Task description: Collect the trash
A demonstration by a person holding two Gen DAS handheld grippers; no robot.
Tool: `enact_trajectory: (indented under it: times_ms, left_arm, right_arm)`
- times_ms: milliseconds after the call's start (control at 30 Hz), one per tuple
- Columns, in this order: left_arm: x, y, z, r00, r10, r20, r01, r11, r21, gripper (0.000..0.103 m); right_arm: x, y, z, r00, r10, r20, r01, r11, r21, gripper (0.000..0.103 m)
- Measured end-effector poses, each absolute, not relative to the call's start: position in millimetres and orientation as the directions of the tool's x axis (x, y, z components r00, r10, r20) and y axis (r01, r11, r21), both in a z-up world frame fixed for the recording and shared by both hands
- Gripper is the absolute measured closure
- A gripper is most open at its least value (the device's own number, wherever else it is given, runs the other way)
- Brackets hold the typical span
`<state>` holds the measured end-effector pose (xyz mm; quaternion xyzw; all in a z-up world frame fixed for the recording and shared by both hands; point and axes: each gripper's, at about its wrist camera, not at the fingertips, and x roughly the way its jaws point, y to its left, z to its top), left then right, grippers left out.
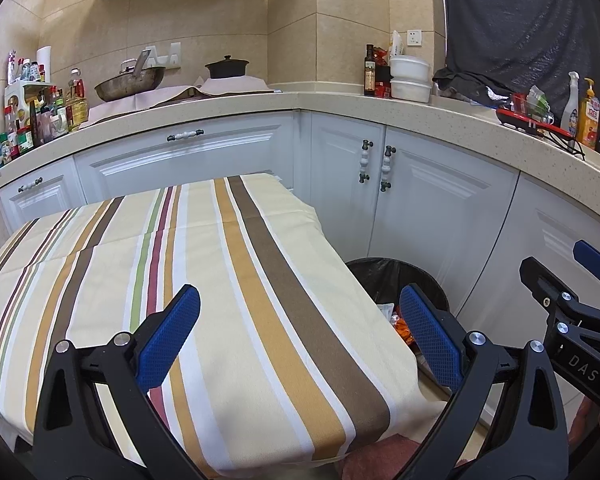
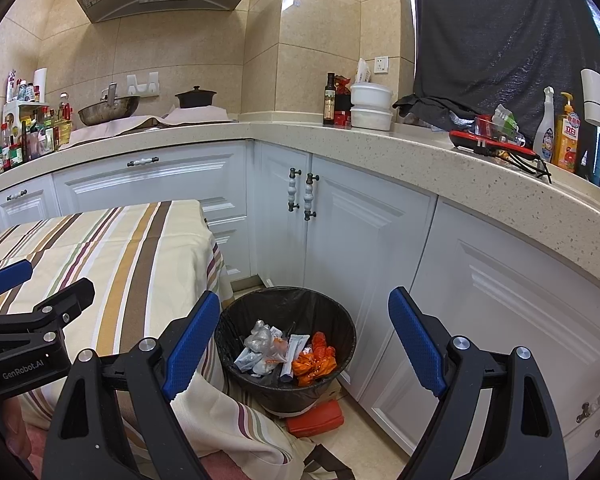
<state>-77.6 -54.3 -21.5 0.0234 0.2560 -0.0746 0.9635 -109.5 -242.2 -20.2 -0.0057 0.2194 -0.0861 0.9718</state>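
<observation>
Since the trash point(image 2: 286, 354) already lies in the bin point(image 2: 340, 320) right of the bare striped table point(image 1: 220, 280), we judge collection done; left gripper point(image 1: 296, 332) and right gripper point(image 2: 304, 344) gape wide, empty.

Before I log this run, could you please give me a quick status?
Left tool and right tool open, empty. Crumpled wrappers in black-lined round bin. Striped tablecloth bare.

"DAS" marks the right tool point(image 1: 594, 276); "GenRobot.AI" marks the left tool point(image 2: 40, 284).
</observation>
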Motion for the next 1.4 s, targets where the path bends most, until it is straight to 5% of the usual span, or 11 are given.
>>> enact_trajectory:
  times_ms: [1400]
  left_arm:
    - [-63.3,-47.6,-19.0,0.850,-0.130,-0.511,0.148,0.989,-0.005,0.005]
  right_arm:
    - [-102.6,-240.1,-17.1,0.890,-0.155,-0.430,0.142,0.988,-0.063,0.019]
